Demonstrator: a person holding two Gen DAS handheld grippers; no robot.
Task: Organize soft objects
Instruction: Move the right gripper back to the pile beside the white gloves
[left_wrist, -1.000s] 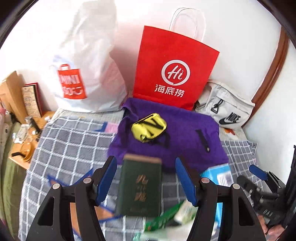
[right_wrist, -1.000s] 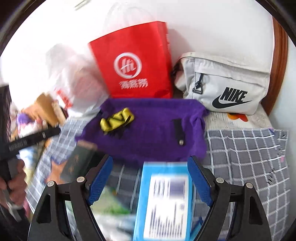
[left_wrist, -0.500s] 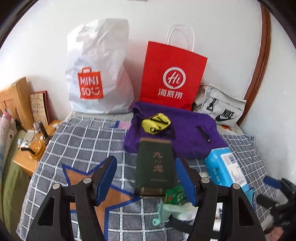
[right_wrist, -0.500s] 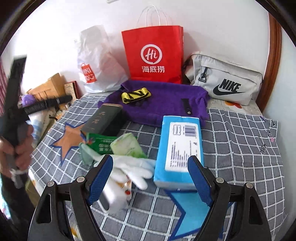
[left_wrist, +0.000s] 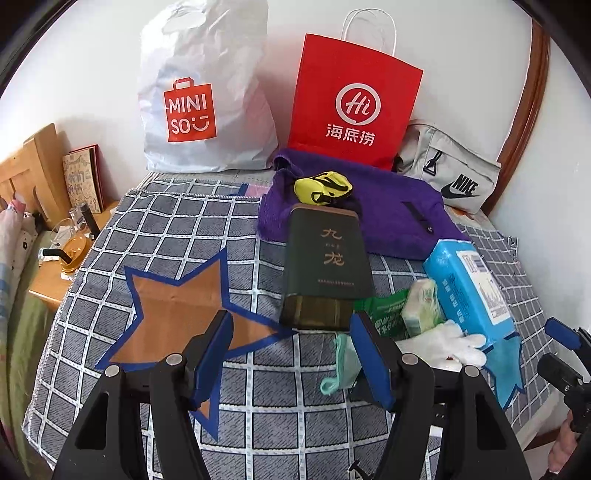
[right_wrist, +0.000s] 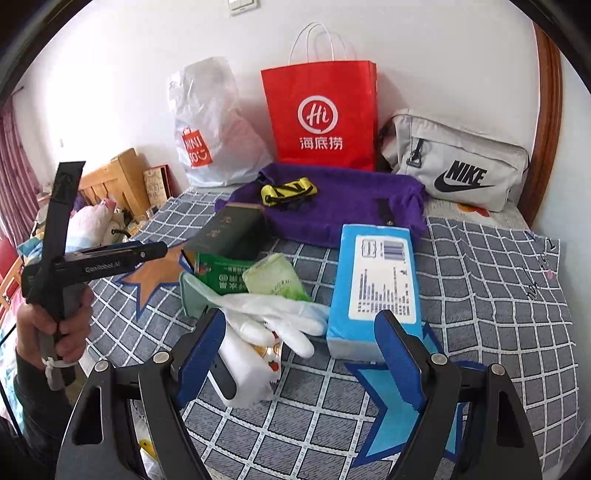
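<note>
Right wrist view: right gripper fingers released, empty, above the bed; white glove just beyond the left finger, blue tissue pack ahead of the right finger, mid-bed. Left gripper fingers likewise released; dark green tin just beyond them.

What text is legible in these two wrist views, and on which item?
"MINI SO": white plastic bag
"Hi" and "海底捞": red paper bag
"NIKE": grey pouch
"九龙": dark green tin
"GenRobot.AI", faint: left gripper's black body, seen in the right wrist view
Too small or blurred: blue tissue pack label, green packets, booklet by the headboard.
</note>
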